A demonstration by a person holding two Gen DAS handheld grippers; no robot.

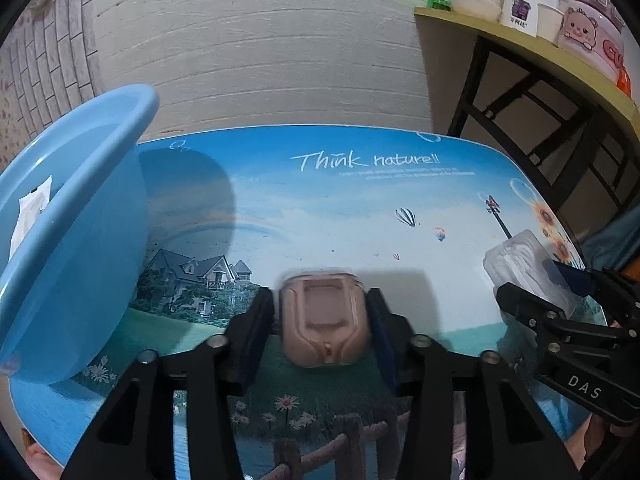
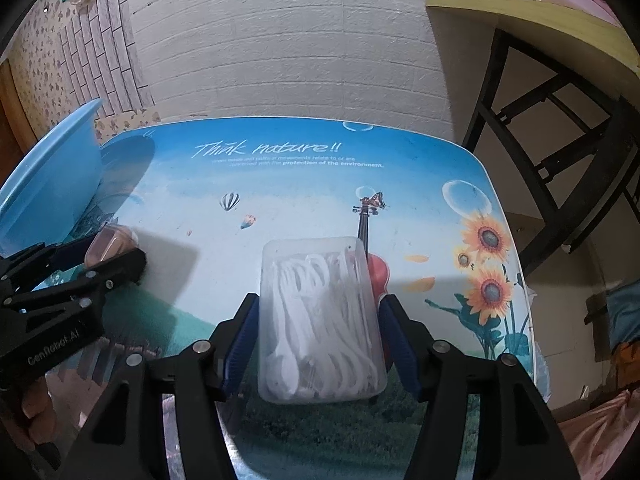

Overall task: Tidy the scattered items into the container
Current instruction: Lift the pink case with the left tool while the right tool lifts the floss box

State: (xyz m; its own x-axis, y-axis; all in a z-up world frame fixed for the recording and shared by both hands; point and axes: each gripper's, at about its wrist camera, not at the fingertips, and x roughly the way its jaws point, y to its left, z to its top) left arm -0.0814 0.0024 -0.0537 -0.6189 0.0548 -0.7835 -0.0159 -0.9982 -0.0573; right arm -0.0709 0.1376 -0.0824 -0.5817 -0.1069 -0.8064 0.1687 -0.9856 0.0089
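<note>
A pink earbud case (image 1: 322, 320) sits between the blue pads of my left gripper (image 1: 320, 312), which is shut on it just above the printed tabletop (image 1: 340, 208). In the right wrist view the same case (image 2: 110, 242) shows in that gripper (image 2: 100, 252) at the left. My right gripper (image 2: 320, 336) is shut on a clear plastic box of white floss picks (image 2: 320, 320), its pads against both long sides. That box (image 1: 520, 264) and the right gripper (image 1: 560, 300) appear at the right in the left wrist view. The blue basin (image 1: 80, 240) stands at the table's left end, a white packet (image 1: 32, 216) inside it.
A white brick wall (image 1: 280, 40) runs behind the table. To the right stands a yellow shelf on a black frame (image 1: 520, 48) with cups and tubs (image 1: 520, 4) on it. The basin rim (image 2: 48, 176) rises at the left. A hand (image 2: 28, 408) holds the left gripper's handle.
</note>
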